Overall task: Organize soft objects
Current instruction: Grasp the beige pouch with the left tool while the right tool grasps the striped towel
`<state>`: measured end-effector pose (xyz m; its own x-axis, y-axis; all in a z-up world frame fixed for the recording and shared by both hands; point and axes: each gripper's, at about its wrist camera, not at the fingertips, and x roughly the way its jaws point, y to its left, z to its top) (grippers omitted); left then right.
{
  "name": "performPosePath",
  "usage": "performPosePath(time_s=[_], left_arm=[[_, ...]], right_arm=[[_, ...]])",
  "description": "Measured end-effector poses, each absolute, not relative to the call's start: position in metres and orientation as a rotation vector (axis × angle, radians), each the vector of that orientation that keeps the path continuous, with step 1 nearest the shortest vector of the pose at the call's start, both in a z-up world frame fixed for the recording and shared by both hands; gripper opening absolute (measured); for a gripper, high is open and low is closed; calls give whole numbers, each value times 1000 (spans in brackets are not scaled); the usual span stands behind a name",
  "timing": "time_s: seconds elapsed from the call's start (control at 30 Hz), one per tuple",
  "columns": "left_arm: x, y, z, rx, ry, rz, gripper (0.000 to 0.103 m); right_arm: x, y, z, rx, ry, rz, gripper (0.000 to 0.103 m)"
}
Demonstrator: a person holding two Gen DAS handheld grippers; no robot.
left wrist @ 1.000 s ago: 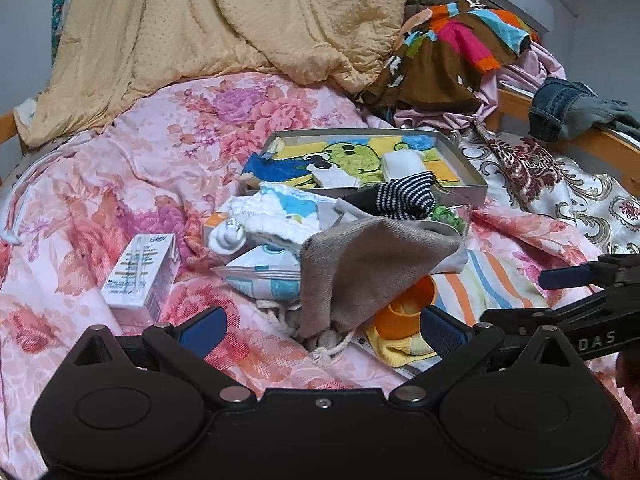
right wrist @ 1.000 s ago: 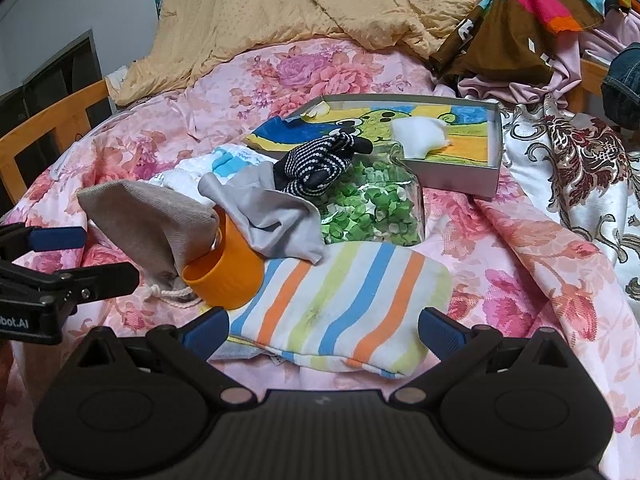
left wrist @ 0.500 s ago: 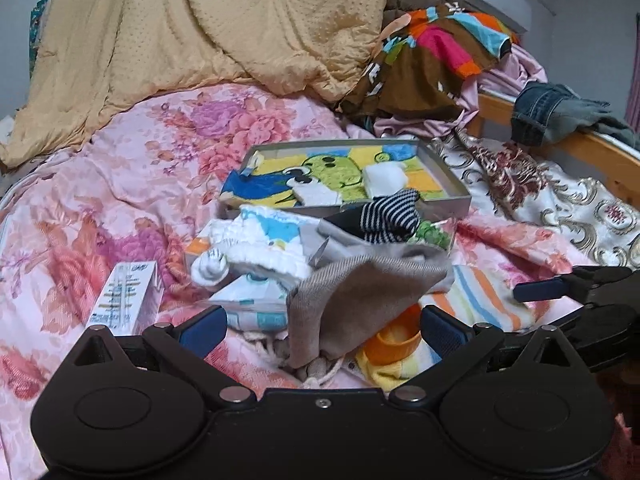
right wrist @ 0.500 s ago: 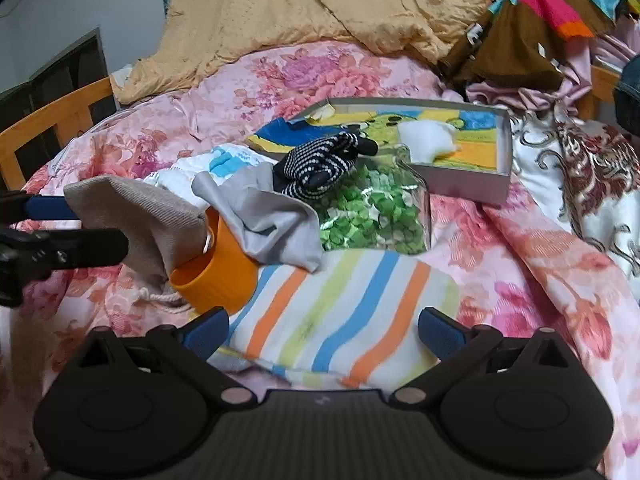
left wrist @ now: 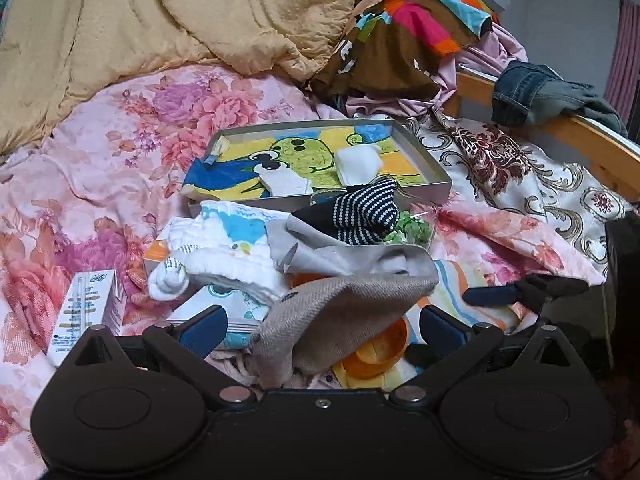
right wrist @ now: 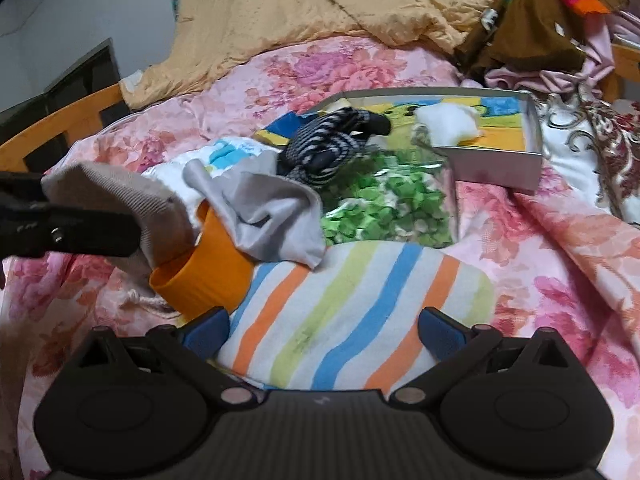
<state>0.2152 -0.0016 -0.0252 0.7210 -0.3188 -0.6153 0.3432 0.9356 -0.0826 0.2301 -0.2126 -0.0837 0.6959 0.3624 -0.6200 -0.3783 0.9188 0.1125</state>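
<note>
Both tongs (left wrist: 320,330) (right wrist: 323,330) have closed in on the pile, jaws apart.

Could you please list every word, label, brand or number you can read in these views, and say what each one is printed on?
None can be read with confidence.
Small white carton on the floral bedspread: rows of print and a small logo, too small and blurred to read.
Brown patterned garment at the back: large pale letter-like shapes near its folds, cut off by creases, unreadable.
Left gripper seen from the right wrist: faint marks on its black body, illegible.
</note>
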Motion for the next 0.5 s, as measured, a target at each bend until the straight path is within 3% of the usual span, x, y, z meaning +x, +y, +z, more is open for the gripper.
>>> performPosePath(time_s=[0.1, 0.27, 0.37, 0.5], left_arm=[[221, -3, -27, 28, 724, -392, 84], [221, -10, -28, 52, 720, -384, 71], [223, -16, -29, 83, 723, -361, 58], [224, -23, -31, 107, 722, -331, 43]], right_arm=[[228, -207, -84, -39, 684, 455, 103], [219, -193, -86, -109, 665, 485, 102], [219, -188, -89, -136, 667, 470, 101], [217, -188, -86, -132, 657, 440, 90]])
